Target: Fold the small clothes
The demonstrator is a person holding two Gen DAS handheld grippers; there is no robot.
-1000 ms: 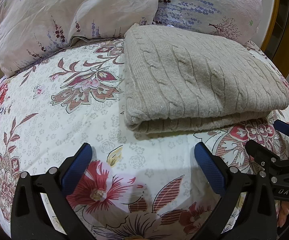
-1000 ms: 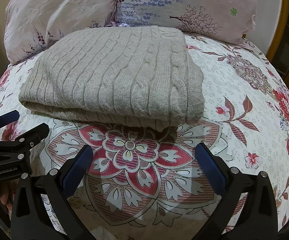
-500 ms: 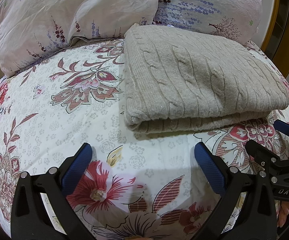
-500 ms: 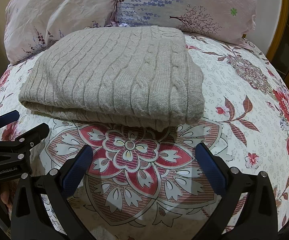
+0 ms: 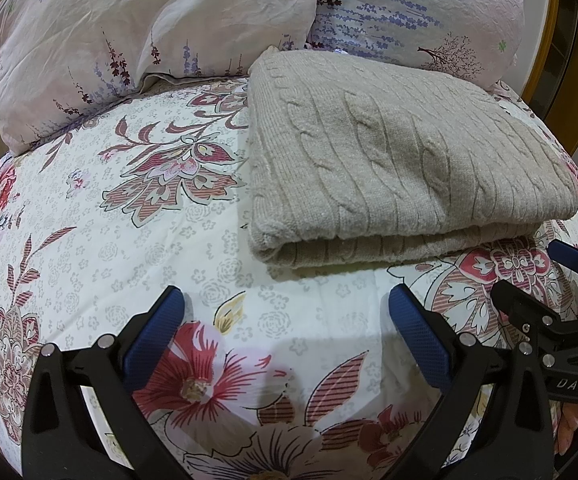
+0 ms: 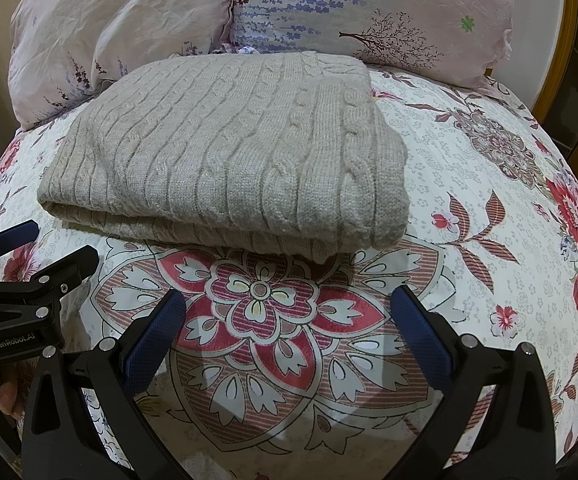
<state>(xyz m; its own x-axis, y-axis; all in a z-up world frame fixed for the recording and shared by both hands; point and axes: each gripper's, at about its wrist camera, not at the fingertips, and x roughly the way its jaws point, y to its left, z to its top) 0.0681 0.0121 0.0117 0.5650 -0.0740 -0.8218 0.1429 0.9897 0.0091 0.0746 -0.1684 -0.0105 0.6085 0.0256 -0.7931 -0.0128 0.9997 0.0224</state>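
Observation:
A beige cable-knit sweater [image 5: 401, 160] lies folded into a thick rectangle on the floral bedsheet [image 5: 129, 208]; it also shows in the right wrist view [image 6: 229, 160]. My left gripper [image 5: 285, 312] is open and empty, hovering over the sheet just short of the sweater's near left corner. My right gripper [image 6: 289, 312] is open and empty, short of the sweater's near folded edge. Each gripper shows at the side of the other's view: the right gripper [image 5: 545, 276] and the left gripper [image 6: 45, 248].
Two floral pillows [image 5: 149, 28] [image 6: 369, 12] stand behind the sweater at the head of the bed. A yellow wooden frame [image 6: 569, 52] rises at the right. Bare sheet lies left [image 5: 69, 240] and right [image 6: 509, 200] of the sweater.

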